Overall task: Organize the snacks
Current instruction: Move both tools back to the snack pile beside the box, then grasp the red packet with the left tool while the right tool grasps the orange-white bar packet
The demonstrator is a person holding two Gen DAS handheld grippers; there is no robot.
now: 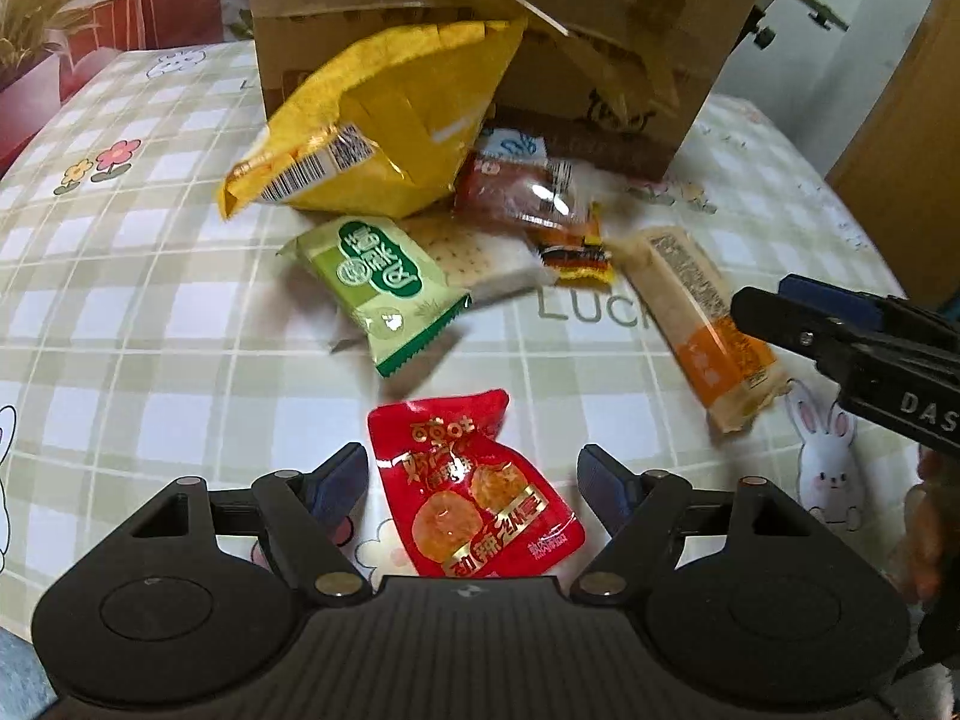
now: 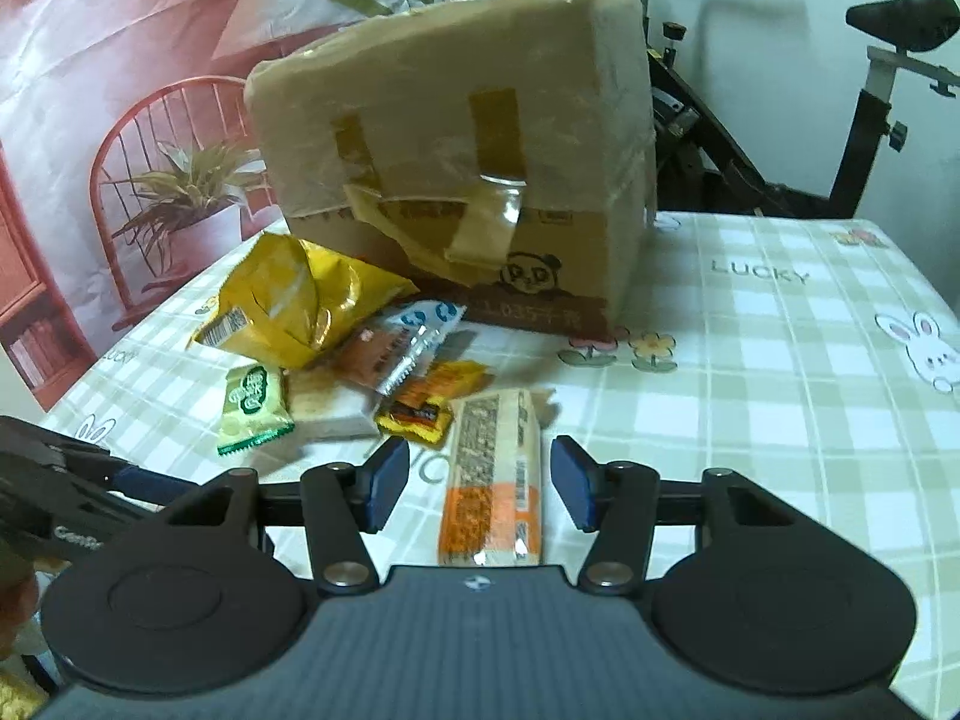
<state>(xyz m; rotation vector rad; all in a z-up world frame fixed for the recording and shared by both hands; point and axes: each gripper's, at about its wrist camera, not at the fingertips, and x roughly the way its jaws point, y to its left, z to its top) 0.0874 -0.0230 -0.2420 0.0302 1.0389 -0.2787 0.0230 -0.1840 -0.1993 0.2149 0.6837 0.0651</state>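
Observation:
A red snack packet (image 1: 480, 516) lies flat on the checked tablecloth (image 1: 120, 300). My left gripper (image 1: 473, 489) stands open over it, one finger on each side, and neither pad touches it. A long beige-and-orange bar (image 2: 492, 480) lies lengthwise between the fingers of my right gripper (image 2: 480, 483), which is open with a gap at both pads. The left wrist view shows the same bar (image 1: 702, 324) with a right gripper finger (image 1: 780, 312) beside it. A green packet (image 1: 384, 282), a yellow bag (image 1: 384, 120) and smaller packets lie beyond.
A taped cardboard box (image 2: 450, 150) stands at the back of the table, with the yellow bag (image 2: 288, 306) leaning against it. A brown clear-wrapped packet (image 1: 516, 192), a cracker pack (image 1: 480, 258) and a small orange-black packet (image 1: 576, 252) cluster in front. An exercise bike (image 2: 870, 90) stands behind the table.

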